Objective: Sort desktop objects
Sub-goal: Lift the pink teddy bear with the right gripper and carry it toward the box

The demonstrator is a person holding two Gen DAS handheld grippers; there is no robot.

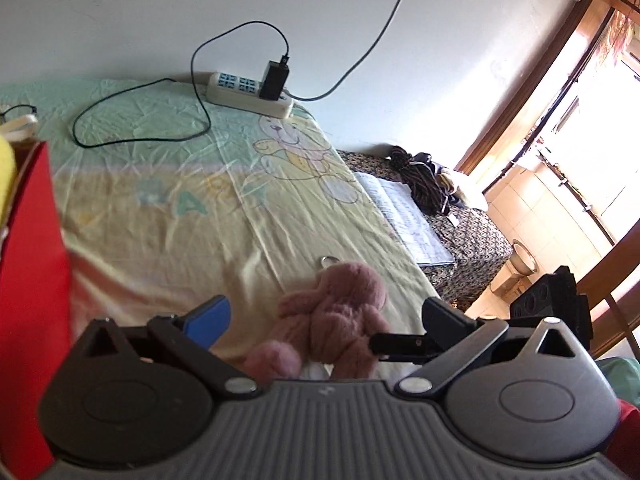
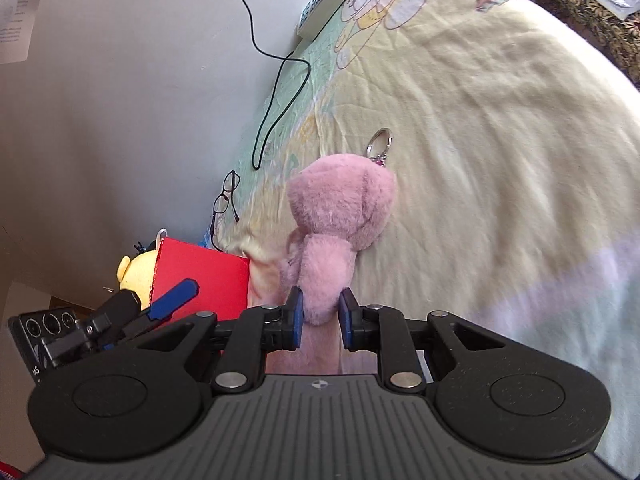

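A pink plush toy (image 2: 340,208) with a metal key ring (image 2: 380,142) at its head lies against the yellow-green sheet (image 2: 500,120). My right gripper (image 2: 322,308) is shut on one of its limbs, blue pads pressing both sides. In the left wrist view the same pink plush toy (image 1: 340,312) sits between the wide-apart fingers of my left gripper (image 1: 326,320), which is open and holds nothing. A red box (image 1: 28,280) stands at the left with a yellow plush (image 2: 136,276) inside it. Whether the pink toy is off the sheet I cannot tell.
A white power strip (image 1: 248,92) with a black charger (image 1: 274,80) and looping cable (image 1: 140,120) lies by the wall. Black glasses (image 2: 226,196) rest near the red box (image 2: 200,276). An open notebook (image 1: 404,216) and dark clothing (image 1: 424,180) lie on patterned fabric past the sheet's edge.
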